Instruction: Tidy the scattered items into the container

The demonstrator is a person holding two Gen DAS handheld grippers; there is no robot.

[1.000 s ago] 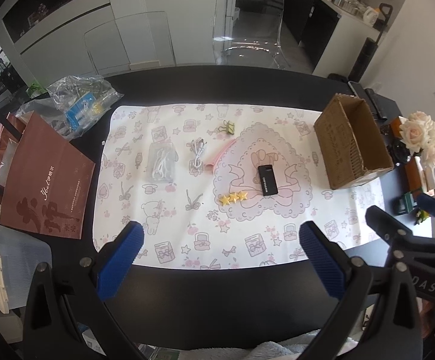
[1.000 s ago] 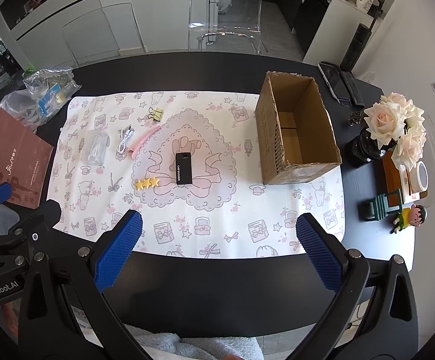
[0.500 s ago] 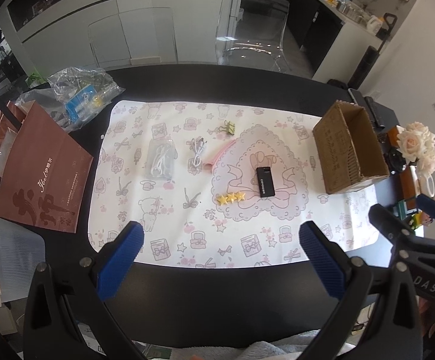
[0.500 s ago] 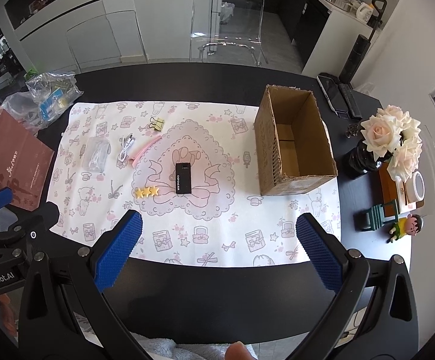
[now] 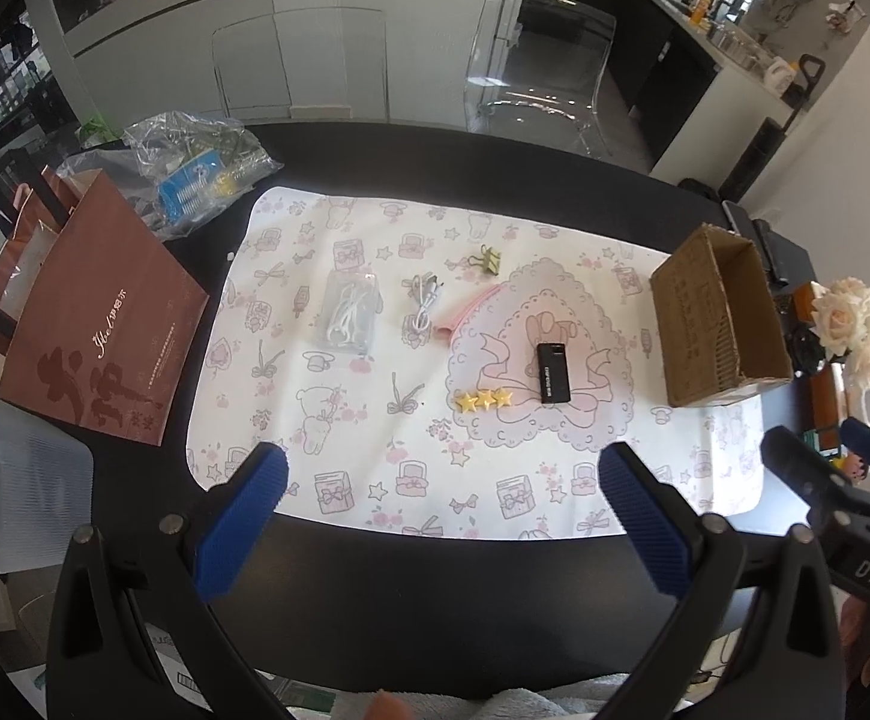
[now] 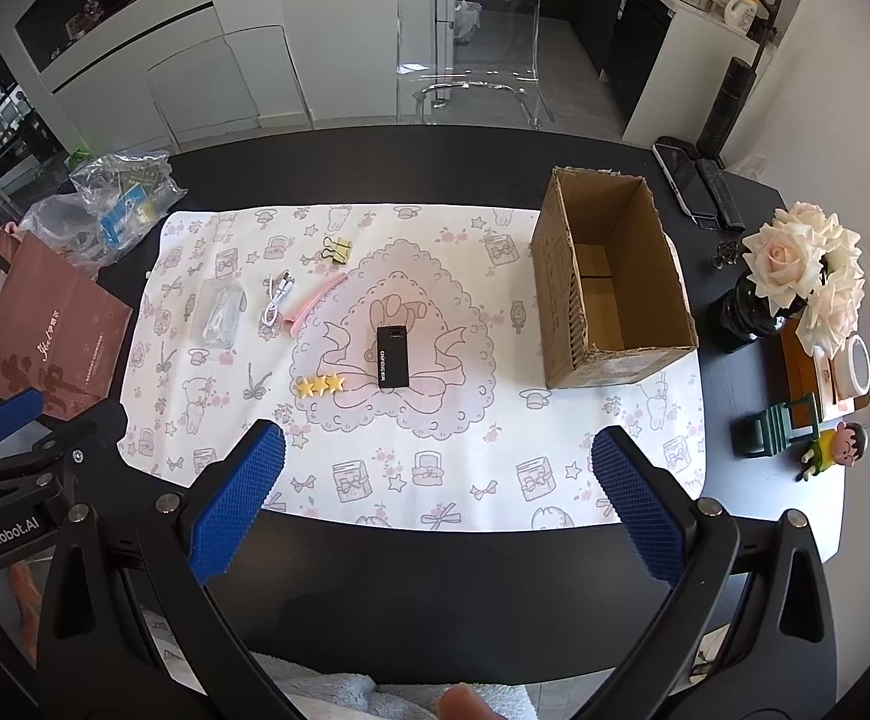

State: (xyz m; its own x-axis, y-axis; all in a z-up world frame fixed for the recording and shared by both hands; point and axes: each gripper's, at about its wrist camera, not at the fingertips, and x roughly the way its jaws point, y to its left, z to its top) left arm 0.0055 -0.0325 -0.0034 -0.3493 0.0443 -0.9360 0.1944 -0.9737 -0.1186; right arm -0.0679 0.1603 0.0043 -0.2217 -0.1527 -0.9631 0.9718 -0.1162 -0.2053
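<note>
Gaping cardboard box (image 6: 609,276), nothing inside

We see: brown corrugated cardboard box (image 6: 612,276), matt | black tabletop (image 6: 435,570), glossy | clear crinkled plastic bag (image 5: 195,177)

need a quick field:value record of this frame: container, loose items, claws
container: cardboard box, open top, nothing visible inside, on the mat's right end
mat: patterned mat
loose items: black device, star clip, pink clip, white cable, binder clip, clear packet
left claw: open, holding nothing
right claw: open, holding nothing
</note>
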